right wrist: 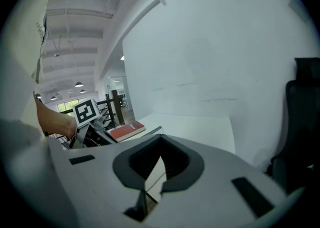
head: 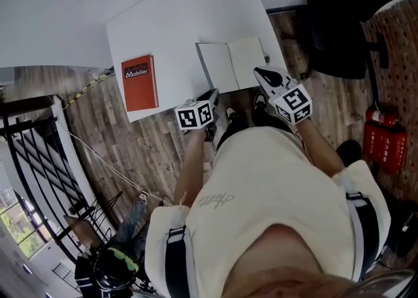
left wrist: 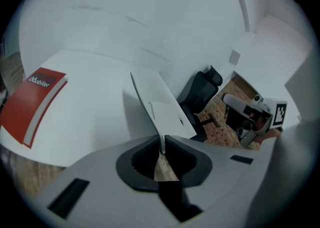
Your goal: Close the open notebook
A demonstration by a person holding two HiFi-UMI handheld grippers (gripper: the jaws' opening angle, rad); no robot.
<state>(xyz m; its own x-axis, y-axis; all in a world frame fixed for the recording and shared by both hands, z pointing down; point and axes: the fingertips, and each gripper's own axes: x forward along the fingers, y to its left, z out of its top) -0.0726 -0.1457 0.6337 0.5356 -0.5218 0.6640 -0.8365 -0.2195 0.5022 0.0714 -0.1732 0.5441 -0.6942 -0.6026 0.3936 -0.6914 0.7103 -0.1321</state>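
The open notebook (head: 232,65) lies on the white table (head: 176,22) near its front edge. My left gripper (head: 212,97) is at the notebook's left front corner. In the left gripper view the left cover (left wrist: 150,102) stands lifted, almost edge-on, with the left gripper (left wrist: 161,147) shut on its near edge. The right-hand page (left wrist: 172,114) lies flat. My right gripper (head: 260,73) sits over the front edge of the right page. In its own view the right gripper (right wrist: 159,156) has its tips together, and only a sliver of pale paper shows in the gap behind them.
A red book (head: 140,82) lies flat on the table's left part. A black office chair (head: 346,22) stands right of the table. Red fire extinguishers (head: 385,136) stand on the floor at the right. A black stair railing (head: 32,159) runs down the left.
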